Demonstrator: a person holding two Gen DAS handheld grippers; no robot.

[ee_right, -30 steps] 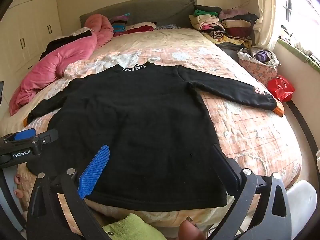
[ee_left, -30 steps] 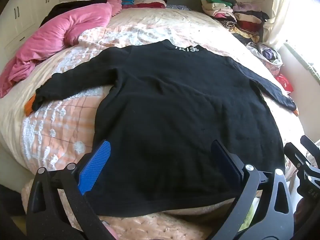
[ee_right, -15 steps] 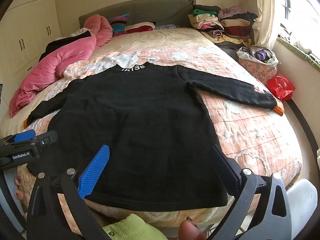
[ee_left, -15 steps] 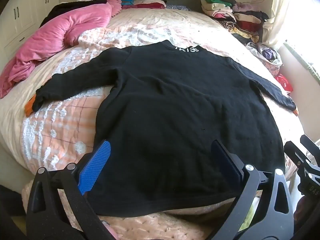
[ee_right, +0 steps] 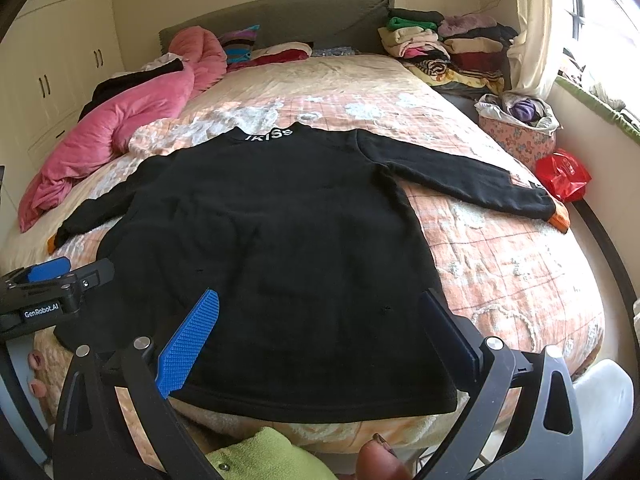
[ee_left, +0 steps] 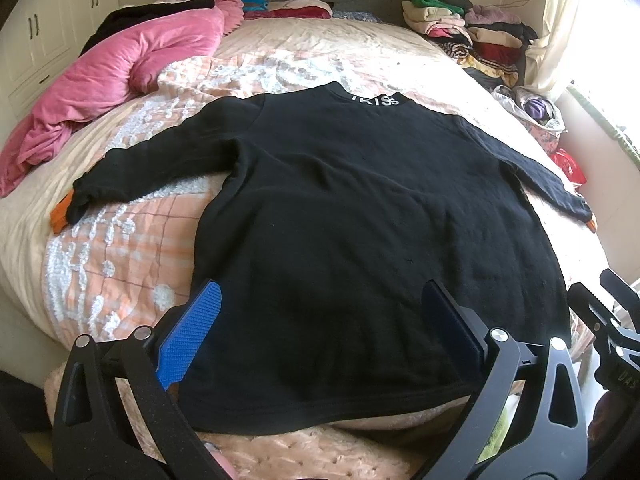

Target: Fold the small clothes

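From the left wrist, the black sweater (ee_left: 360, 240) lies flat on the bed (ee_left: 112, 248), sleeves spread toward 9 and 3 o'clock, collar lettering at 12, with the left gripper (ee_left: 320, 324) fingers wide and empty over the hem. From the right wrist, the right gripper (ee_right: 320, 328) is likewise spread and empty above the hem at 6 o'clock. Only this view shows the red bag (ee_right: 562, 174) at 3 o'clock and a green sleeve (ee_right: 264, 460) at 6.

The left gripper (ee_left: 320, 328) and right gripper (ee_right: 324, 328) hover level with jaws spread wide, both pointing toward twelve o'clock.
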